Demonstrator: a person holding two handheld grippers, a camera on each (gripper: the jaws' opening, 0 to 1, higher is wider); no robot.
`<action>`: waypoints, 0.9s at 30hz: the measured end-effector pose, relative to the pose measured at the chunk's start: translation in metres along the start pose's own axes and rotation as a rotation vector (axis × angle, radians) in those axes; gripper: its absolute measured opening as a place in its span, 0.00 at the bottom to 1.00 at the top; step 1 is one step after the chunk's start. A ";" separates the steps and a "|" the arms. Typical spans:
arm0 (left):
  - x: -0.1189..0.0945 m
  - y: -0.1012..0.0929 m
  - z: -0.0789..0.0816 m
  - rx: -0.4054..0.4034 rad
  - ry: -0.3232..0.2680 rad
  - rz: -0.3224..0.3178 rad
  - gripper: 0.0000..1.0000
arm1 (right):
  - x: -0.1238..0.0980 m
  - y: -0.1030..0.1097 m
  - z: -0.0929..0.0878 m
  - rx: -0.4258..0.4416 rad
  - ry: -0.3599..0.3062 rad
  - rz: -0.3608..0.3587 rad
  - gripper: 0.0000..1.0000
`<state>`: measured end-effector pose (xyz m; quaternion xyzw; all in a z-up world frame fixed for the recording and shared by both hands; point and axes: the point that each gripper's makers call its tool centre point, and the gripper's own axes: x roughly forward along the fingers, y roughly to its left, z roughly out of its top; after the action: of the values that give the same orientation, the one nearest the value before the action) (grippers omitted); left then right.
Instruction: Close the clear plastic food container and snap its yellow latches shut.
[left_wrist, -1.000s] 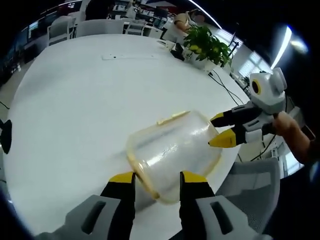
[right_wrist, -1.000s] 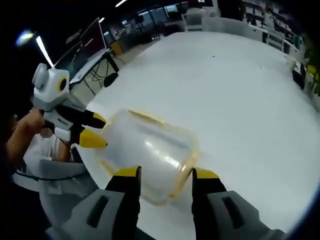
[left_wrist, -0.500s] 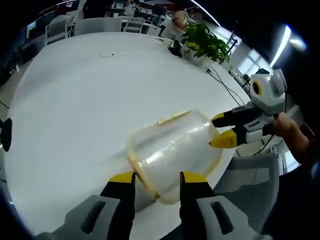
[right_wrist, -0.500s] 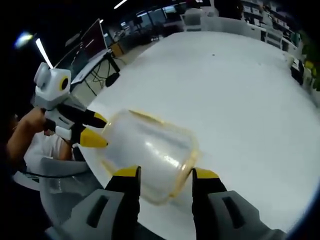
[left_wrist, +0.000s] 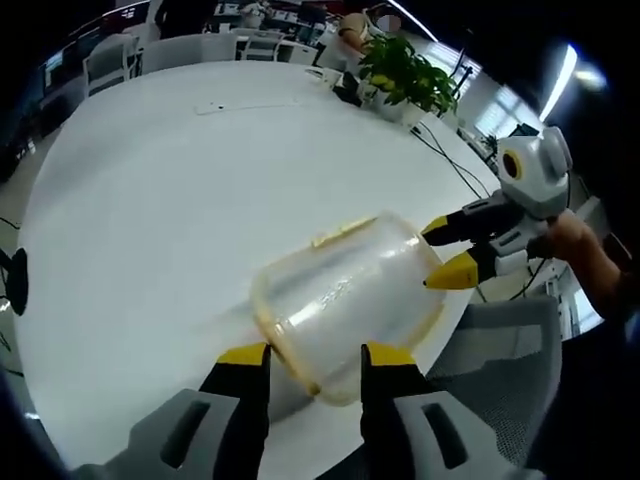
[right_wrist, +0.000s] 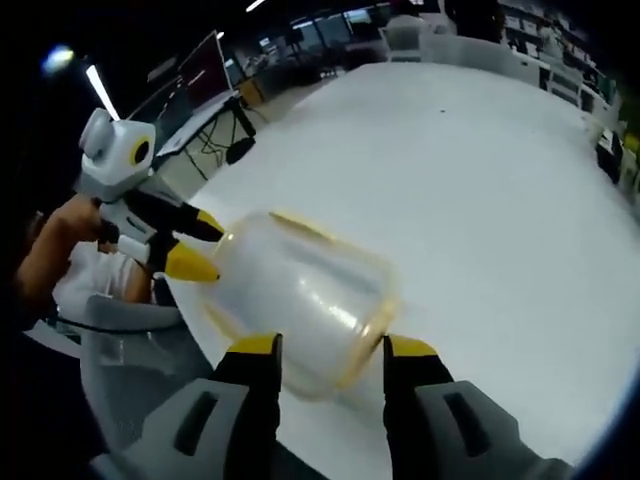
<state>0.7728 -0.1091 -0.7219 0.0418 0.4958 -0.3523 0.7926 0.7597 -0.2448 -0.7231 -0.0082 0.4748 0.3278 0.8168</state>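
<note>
I've got the clear container (left_wrist: 345, 300) over the white table (left_wrist: 150, 200), my left gripper (left_wrist: 315, 358) clamped on one end, right gripper (right_wrist: 330, 350) clamped on the opposite end.

glossy clear plastic container (left_wrist: 345, 300), matt white table (left_wrist: 150, 200)
</note>
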 end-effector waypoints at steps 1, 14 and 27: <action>-0.001 -0.001 -0.001 0.005 0.001 0.000 0.29 | -0.001 0.000 0.000 -0.013 0.000 -0.003 0.36; -0.016 -0.001 0.012 0.076 -0.025 0.029 0.35 | -0.019 -0.006 0.015 -0.206 -0.002 -0.045 0.37; -0.016 -0.022 0.029 0.248 -0.033 -0.023 0.33 | -0.013 0.006 0.038 -0.323 -0.007 0.021 0.30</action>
<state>0.7776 -0.1292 -0.6875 0.1279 0.4357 -0.4207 0.7854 0.7813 -0.2344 -0.6899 -0.1335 0.4133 0.4084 0.8029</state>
